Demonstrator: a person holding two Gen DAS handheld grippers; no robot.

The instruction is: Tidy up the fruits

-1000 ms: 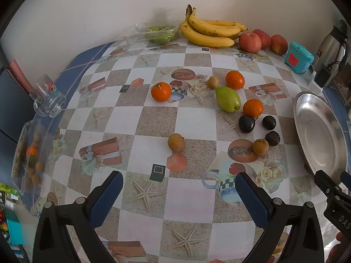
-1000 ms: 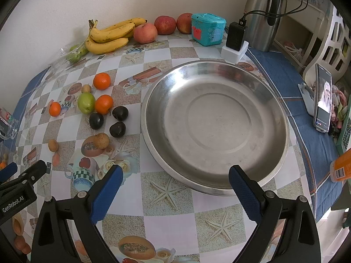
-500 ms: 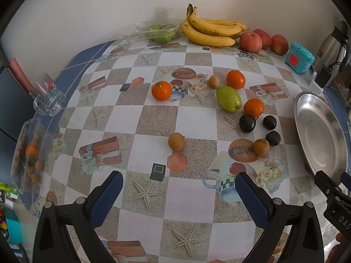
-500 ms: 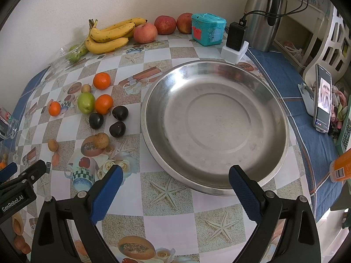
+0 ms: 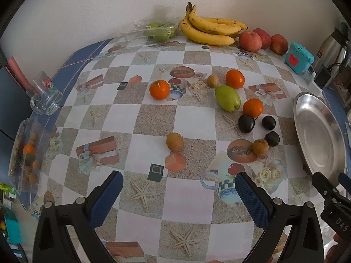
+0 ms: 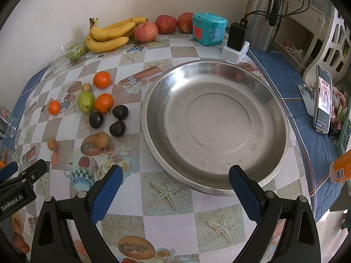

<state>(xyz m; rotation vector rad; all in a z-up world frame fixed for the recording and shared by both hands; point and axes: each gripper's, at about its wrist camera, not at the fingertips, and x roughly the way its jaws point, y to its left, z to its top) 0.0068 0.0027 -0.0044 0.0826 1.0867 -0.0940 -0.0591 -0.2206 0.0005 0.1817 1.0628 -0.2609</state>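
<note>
Loose fruit lies on the patterned tablecloth: three oranges (image 5: 159, 89), a green mango (image 5: 227, 98), three dark plums (image 5: 246, 123) and small brown fruits (image 5: 174, 141). Bananas (image 5: 210, 30) and red apples (image 5: 250, 41) line the back wall. A big steel bowl (image 6: 274, 144) stands empty at the right. My left gripper (image 5: 178, 191) hovers open over the near table, short of the brown fruit. Over the bowl's near rim, my right gripper (image 6: 174, 184) is open and holds nothing. The fruit cluster (image 6: 103, 103) lies left of the bowl.
A teal box (image 6: 209, 29), a charger block (image 6: 235, 41) and a steel kettle (image 6: 266, 15) stand at the back right. A phone (image 6: 323, 103) leans on a stand at the right. A glass mug (image 5: 46, 95) and a clear tray of fruit (image 5: 26, 153) sit at the left edge.
The left wrist view has shifted very slightly; the fruit sits a touch lower in it. Nothing on the table has moved and both grippers stay open.
</note>
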